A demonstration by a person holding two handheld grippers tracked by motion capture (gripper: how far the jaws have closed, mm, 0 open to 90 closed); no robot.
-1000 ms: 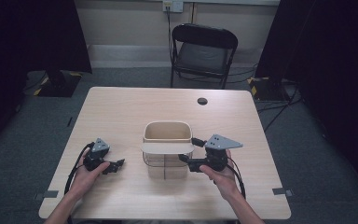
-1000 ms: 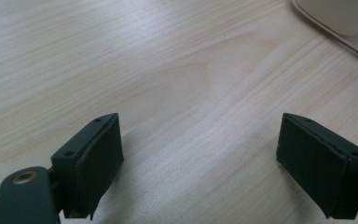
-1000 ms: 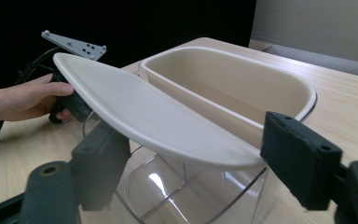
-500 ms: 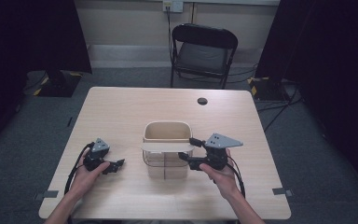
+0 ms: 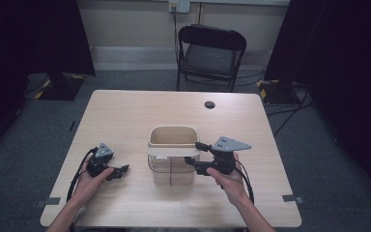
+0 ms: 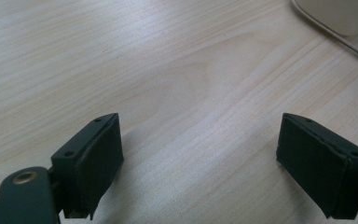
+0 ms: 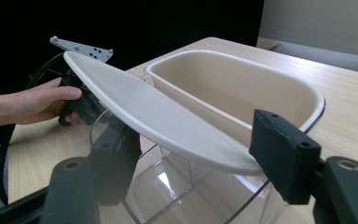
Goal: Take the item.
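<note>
right gripper (image 7: 191, 163): closing on lid (image 7: 154, 116); left gripper (image 6: 200, 158): gaping

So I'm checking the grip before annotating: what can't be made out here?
- Right gripper view: whether its pads press the cream lid; the lid's edge covers the contact.
- High view: the clear container contents, hidden by lid and cream insert.
- Left gripper view: container cut off at the top edge.

The hand-held gripper (image 7: 196, 168) grips a cream lid (image 7: 154, 116) over a clear bin (image 7: 242, 93).
</note>
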